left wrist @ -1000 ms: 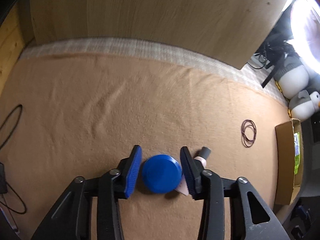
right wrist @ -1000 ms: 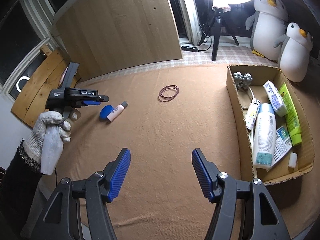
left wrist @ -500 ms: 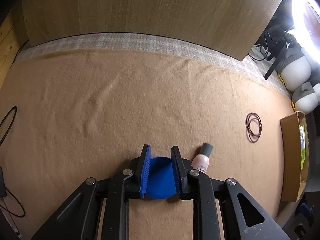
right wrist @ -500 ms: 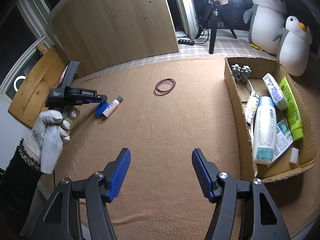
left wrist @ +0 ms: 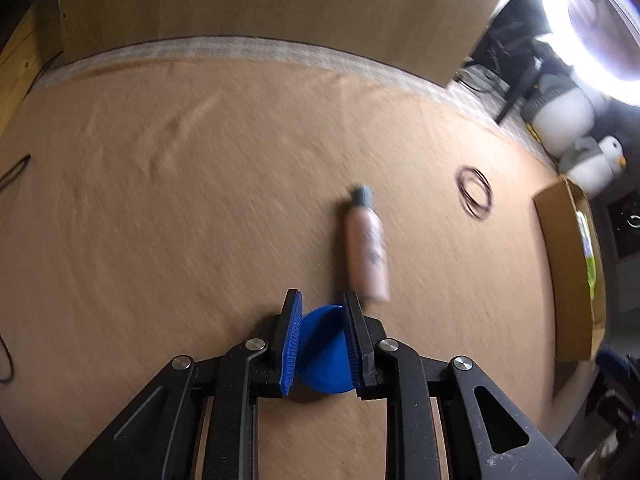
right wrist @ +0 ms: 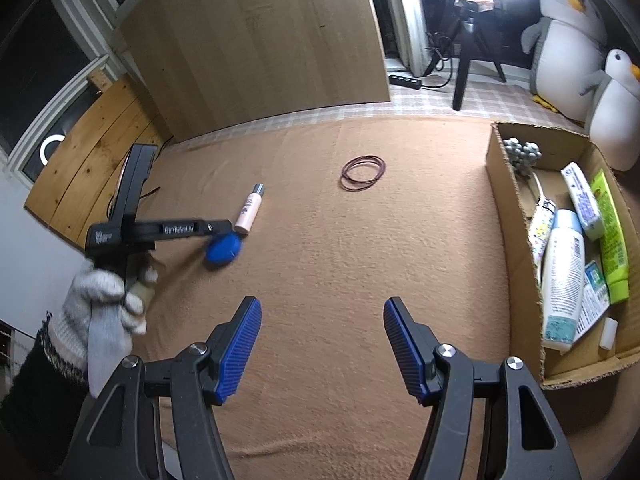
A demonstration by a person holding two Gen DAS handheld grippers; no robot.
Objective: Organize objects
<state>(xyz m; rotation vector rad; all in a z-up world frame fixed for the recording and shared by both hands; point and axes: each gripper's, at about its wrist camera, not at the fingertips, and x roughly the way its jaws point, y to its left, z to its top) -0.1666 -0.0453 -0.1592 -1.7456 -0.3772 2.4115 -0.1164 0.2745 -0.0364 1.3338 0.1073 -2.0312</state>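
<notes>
My left gripper (left wrist: 321,308) is shut on a round blue lid (left wrist: 322,354), which stands on edge between the pads, lifted off the tan blanket. From the right wrist view the same blue lid (right wrist: 222,249) hangs at the tip of the left gripper (right wrist: 224,229), held by a gloved hand (right wrist: 105,304). A small pink bottle (left wrist: 365,249) with a grey cap lies on the blanket just beyond the lid; the pink bottle (right wrist: 249,213) is also in the right view. My right gripper (right wrist: 322,320) stands open over bare blanket with nothing between its fingers.
A cardboard box (right wrist: 516,216) at the right holds several tubes and bottles. A bundle of dark rubber bands (right wrist: 363,167) lies mid-blanket. A wooden board (right wrist: 256,40) leans at the back. Two plush penguins (right wrist: 568,40) and a ring light stand (right wrist: 464,68) are behind the box.
The left gripper closed on the blue lid, then pulled it back from the pink bottle, tipped on edge. The right gripper stayed open and nearly still.
</notes>
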